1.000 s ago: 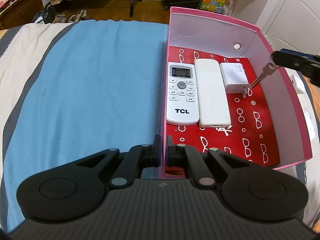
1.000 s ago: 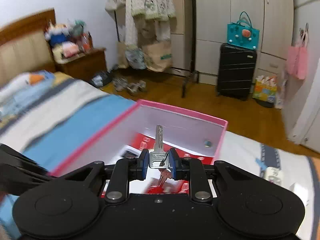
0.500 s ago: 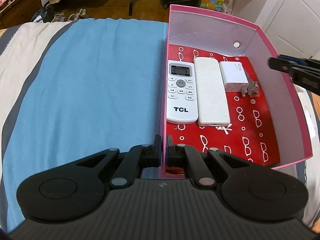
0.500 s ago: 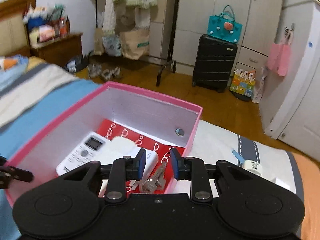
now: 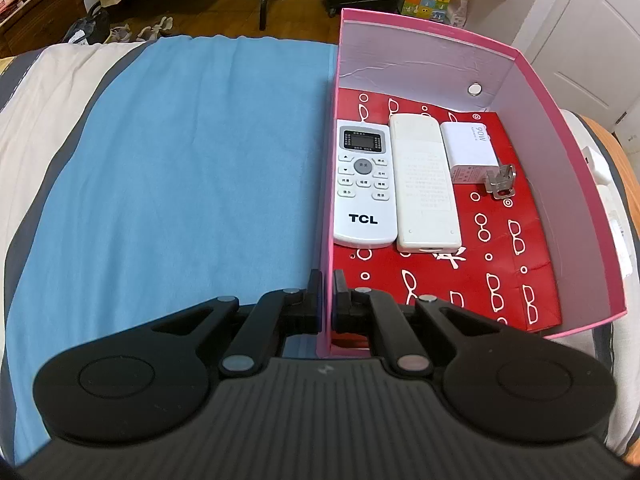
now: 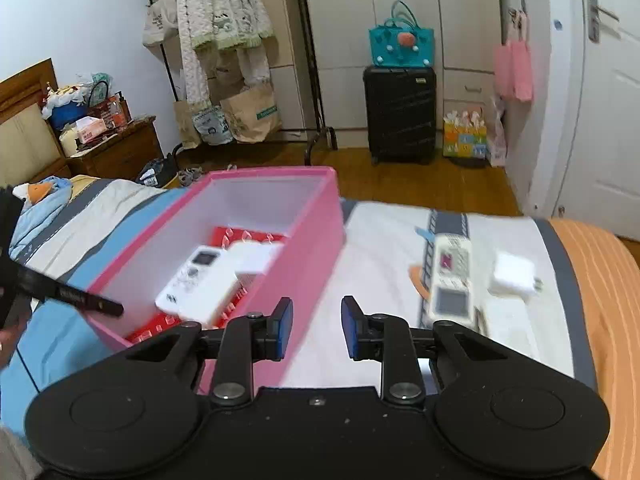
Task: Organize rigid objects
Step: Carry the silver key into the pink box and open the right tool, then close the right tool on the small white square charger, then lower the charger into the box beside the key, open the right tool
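A pink box (image 5: 400, 60) with a red patterned floor lies on the bed. Inside it, side by side, are a white TCL remote (image 5: 362, 184), a plain white remote (image 5: 424, 184) and a white charger (image 5: 468, 152), with a bunch of keys (image 5: 500, 184) against the charger's near end. My left gripper (image 5: 328, 292) is shut on the box's left wall at its near corner. My right gripper (image 6: 316, 328) stands open and empty over the bed, just right of the pink box (image 6: 304, 248). Beyond it on the sheet lie another remote (image 6: 450, 280) and a white charger (image 6: 514, 274), both blurred.
A blue cloth (image 5: 180, 180) covers the bed left of the box. An orange blanket (image 6: 600, 300) lies along the bed's right side. Past the bed's foot are a wooden floor, a black suitcase (image 6: 400, 116) and a clothes rack (image 6: 224, 40).
My right gripper let go of the keys, which now lie in the box by the charger. It then swung out to the right of the box and left the left wrist view.
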Demonstrator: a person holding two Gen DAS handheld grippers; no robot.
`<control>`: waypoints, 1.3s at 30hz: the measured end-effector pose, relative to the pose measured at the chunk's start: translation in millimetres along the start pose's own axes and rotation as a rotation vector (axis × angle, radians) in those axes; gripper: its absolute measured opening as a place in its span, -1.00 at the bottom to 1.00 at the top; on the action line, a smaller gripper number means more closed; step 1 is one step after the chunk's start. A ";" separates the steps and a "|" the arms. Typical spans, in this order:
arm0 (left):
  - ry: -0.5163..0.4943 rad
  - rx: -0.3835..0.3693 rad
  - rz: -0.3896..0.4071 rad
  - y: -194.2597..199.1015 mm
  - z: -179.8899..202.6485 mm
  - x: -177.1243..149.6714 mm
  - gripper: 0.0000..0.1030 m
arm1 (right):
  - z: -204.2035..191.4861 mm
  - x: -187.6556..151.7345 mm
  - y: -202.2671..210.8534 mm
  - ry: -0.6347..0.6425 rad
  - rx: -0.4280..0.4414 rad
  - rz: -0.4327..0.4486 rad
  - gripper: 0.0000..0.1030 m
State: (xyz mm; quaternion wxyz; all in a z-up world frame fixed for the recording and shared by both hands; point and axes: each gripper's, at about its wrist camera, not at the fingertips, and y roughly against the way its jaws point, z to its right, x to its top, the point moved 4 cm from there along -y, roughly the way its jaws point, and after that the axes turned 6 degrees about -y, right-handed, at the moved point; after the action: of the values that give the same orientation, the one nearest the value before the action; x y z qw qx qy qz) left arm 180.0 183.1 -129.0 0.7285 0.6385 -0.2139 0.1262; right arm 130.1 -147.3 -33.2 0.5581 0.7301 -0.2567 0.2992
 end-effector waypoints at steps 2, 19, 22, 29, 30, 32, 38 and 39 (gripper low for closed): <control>0.003 -0.002 0.000 0.1 -0.2 0.1 -0.93 | 12.7 -8.5 1.7 -0.017 -0.007 -0.011 -0.36; 0.008 -0.004 -0.015 -5.7 -1.3 -0.6 -0.93 | 62.4 -39.8 -83.1 0.083 -0.166 -0.122 0.12; 0.008 -0.005 -0.017 -7.4 -1.3 -0.4 -0.93 | 63.0 -35.8 -97.2 0.091 -0.191 -0.125 0.24; 0.007 -0.010 -0.017 -8.5 -1.1 -0.8 -0.92 | 61.1 -39.2 -111.6 0.140 -0.244 -0.140 -0.01; 0.006 -0.011 -0.017 -8.6 -1.0 -0.9 -0.92 | 59.5 -40.3 -109.8 0.137 -0.244 -0.149 -0.01; 0.005 -0.011 -0.017 -8.7 -0.8 -0.8 -0.92 | 56.3 -42.2 -104.2 0.122 -0.234 -0.149 -0.01; 0.007 -0.011 -0.016 -8.3 -0.7 -0.7 -0.92 | 50.9 -49.2 -98.3 0.125 -0.254 -0.136 -0.01; 0.007 -0.011 -0.015 -8.0 -0.8 -0.8 -0.92 | 49.7 -48.1 -94.9 0.114 -0.252 -0.128 -0.02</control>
State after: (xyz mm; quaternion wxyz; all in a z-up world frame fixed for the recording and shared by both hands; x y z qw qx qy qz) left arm 183.1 182.7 -136.5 0.7337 0.6355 -0.2071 0.1218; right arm 171.6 -170.2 -140.6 0.6770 0.6510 -0.2132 0.2691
